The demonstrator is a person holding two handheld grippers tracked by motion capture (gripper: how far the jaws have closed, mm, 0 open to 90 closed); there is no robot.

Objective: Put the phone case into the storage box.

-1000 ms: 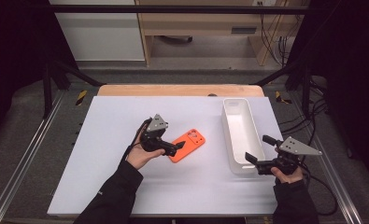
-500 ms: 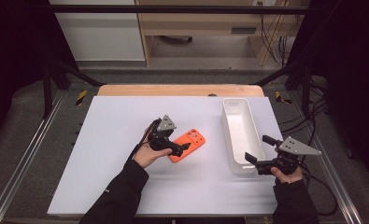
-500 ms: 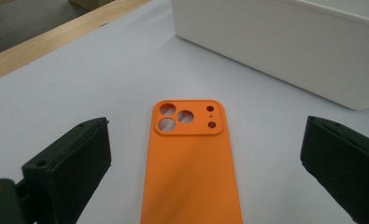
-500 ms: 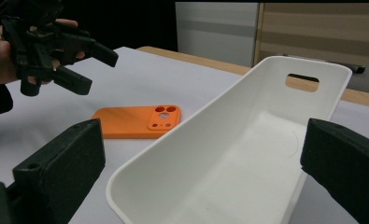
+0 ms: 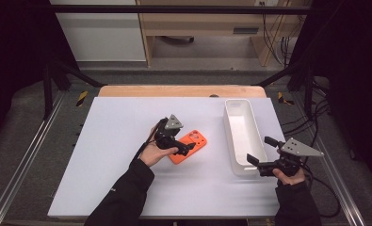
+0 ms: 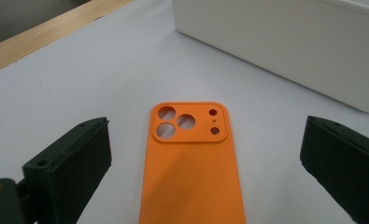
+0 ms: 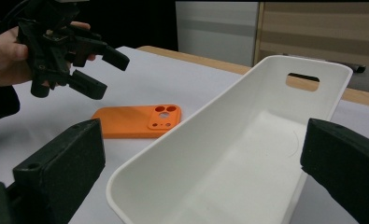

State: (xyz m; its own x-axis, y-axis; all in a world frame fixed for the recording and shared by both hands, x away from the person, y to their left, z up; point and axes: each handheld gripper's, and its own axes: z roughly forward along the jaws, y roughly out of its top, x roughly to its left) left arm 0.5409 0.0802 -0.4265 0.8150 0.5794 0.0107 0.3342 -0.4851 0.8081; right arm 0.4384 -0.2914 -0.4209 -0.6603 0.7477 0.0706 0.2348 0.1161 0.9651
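I hold the left claw [image 5: 186, 149] at frame centre in the high view, jaws spread wide over the orange phone case [image 5: 189, 147]. The case lies flat on the white desk [image 5: 117, 136], camera cut-outs toward the white bin [image 5: 244, 134]; in the left gripper view it sits between the jaws, apparently untouched. At lower right, I keep the right claw [image 5: 259, 157] open and empty, its jaws at the bin's near end, one to each side.

Bright, even overhead light on the table [image 5: 127, 188], dark surroundings, soft shadows, slight blur.
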